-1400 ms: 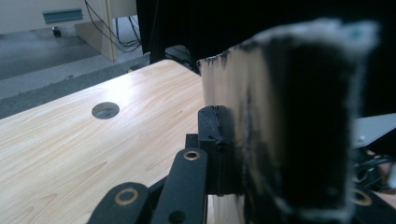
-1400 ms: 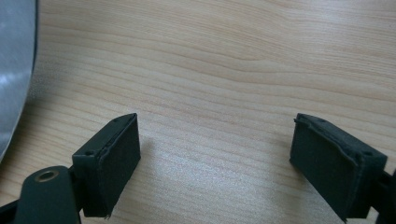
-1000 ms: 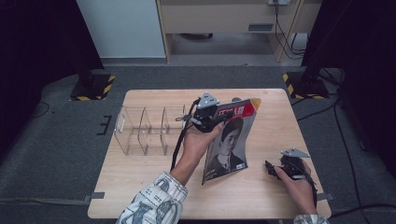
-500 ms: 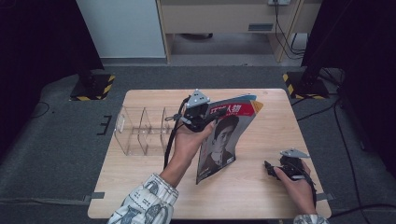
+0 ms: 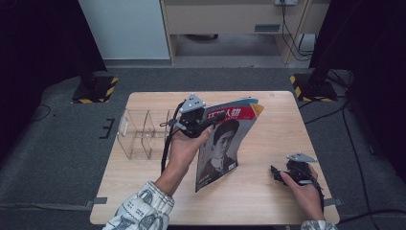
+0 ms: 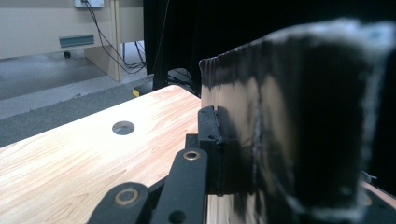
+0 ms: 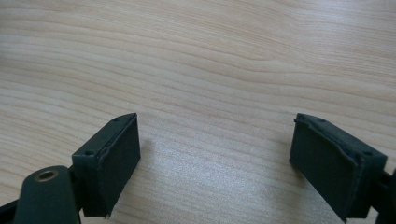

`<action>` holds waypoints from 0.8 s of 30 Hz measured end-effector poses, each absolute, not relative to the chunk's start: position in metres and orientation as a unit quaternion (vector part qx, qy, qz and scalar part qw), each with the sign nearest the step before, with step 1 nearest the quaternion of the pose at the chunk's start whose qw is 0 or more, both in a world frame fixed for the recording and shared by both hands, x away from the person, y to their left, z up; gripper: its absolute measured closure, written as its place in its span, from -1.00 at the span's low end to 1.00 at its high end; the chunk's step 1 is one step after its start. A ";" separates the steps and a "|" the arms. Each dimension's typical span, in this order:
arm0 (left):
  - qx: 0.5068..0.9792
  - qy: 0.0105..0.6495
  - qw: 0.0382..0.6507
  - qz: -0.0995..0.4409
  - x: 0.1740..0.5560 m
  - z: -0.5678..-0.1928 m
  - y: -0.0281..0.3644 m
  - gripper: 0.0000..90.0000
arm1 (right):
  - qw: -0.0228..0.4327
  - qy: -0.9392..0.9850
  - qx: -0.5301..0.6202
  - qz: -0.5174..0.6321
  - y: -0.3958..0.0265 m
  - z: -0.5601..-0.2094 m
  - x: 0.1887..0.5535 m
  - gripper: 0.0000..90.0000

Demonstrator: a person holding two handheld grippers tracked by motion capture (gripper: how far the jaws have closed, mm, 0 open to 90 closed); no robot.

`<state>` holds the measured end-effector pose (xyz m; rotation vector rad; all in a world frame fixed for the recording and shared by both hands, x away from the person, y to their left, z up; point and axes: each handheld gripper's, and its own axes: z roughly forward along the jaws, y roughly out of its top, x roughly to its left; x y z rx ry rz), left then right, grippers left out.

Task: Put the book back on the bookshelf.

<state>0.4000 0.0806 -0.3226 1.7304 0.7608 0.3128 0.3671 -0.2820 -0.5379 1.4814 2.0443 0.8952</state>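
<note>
One magazine (image 5: 221,141), clamped in my left gripper (image 5: 194,117), now tips steeper toward the rack (image 5: 143,134), likely for filing; right gripper (image 5: 287,173) idles, jaws apart.

We see a white sleeve with blue print (image 5: 139,211), black two-jaw tongs (image 5: 195,120) under grey three-cornered plates, black trailing cables.

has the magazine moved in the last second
Yes. The left gripper has tipped the magazine up off the table and carried it left, toward the clear organizer.
</note>
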 end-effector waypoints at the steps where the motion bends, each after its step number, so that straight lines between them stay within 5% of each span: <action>1: 0.739 0.325 0.575 0.133 0.399 -0.322 0.082 0.93 | 0.229 0.743 0.538 0.325 -0.282 -0.538 0.367 -0.64; 24: 0.737 0.311 0.588 0.119 0.376 -0.319 0.102 0.93 | 0.230 0.745 0.535 0.325 -0.282 -0.538 0.367 -0.64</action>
